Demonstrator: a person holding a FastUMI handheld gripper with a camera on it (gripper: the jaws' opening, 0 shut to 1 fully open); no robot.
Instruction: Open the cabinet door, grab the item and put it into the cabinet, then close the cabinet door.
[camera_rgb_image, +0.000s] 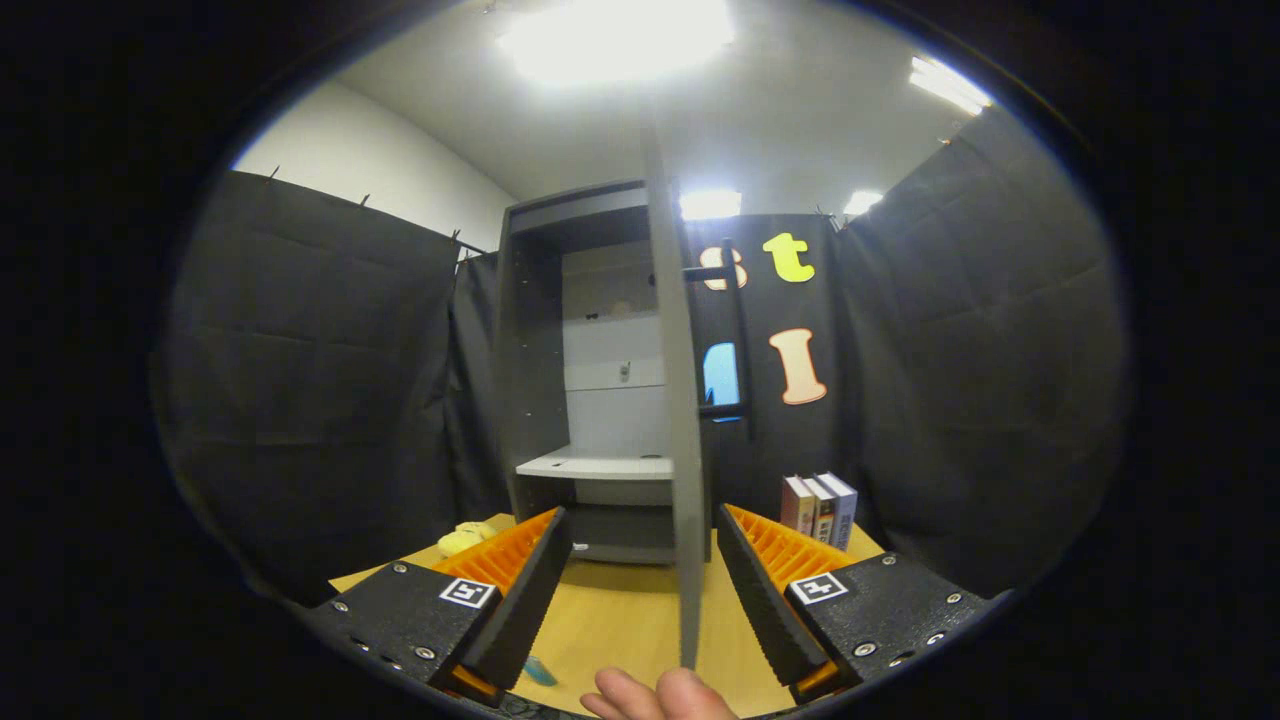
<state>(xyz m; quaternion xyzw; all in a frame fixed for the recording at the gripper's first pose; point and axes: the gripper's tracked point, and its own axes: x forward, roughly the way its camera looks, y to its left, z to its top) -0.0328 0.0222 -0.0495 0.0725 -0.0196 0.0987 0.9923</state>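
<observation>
The tool is spread wide with nothing between its fingers, hanging low over the wooden bench; a person's fingertips show just beneath it. Seen edge-on between the two fingers is the cabinet door, swung out toward the tool, its dark bar handle on the far face to the right. Beyond the door the cabinet stands open, with a pale shelf inside that looks bare. The item is not settled by the task: a yellow soft thing lies on the bench just beyond the left finger, near the cabinet's foot, and a short row of books stands beyond the right finger against the cloth. My judgement is that the door step is done and the pick comes next. The risk is the door's edge: swinging toward either object could knock it and push it partly closed, and a careless reach for the books could topple them.
</observation>
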